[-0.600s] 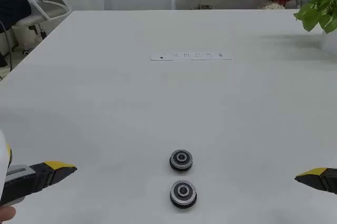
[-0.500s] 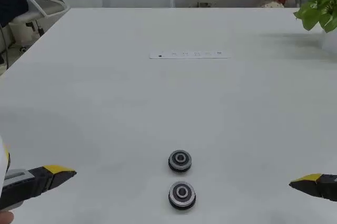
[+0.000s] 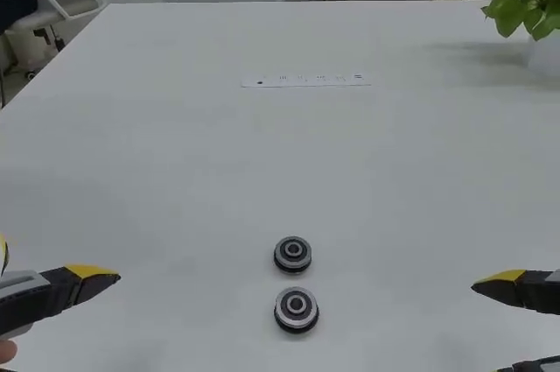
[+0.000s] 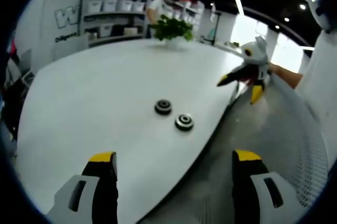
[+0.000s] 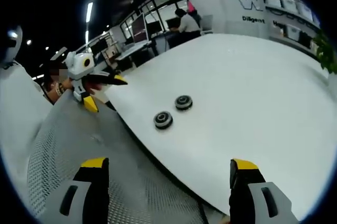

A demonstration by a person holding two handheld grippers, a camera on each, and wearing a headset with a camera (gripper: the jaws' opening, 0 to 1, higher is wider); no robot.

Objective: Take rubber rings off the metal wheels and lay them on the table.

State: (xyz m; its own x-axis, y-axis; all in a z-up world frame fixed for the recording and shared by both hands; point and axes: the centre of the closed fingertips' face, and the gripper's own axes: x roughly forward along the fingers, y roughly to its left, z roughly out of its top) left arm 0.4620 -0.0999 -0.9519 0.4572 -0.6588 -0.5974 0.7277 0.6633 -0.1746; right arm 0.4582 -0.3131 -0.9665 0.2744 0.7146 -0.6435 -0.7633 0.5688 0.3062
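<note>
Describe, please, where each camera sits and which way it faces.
Left gripper view: on the left hand-held gripper, facing right at the wheels; own open jaws show.
Right gripper view: on the right hand-held gripper, facing left; own open jaws show.
Head view: on the headset, facing forward and down; both hand-held grippers' tips show.
Shared: all show the wheels on the table.

Your head view's left edge cuts off your left gripper behind its yellow tip, and the right edge cuts off your right gripper. The markings on the white strip are too small to read. On the wheels you can't tell rubber from metal.
</note>
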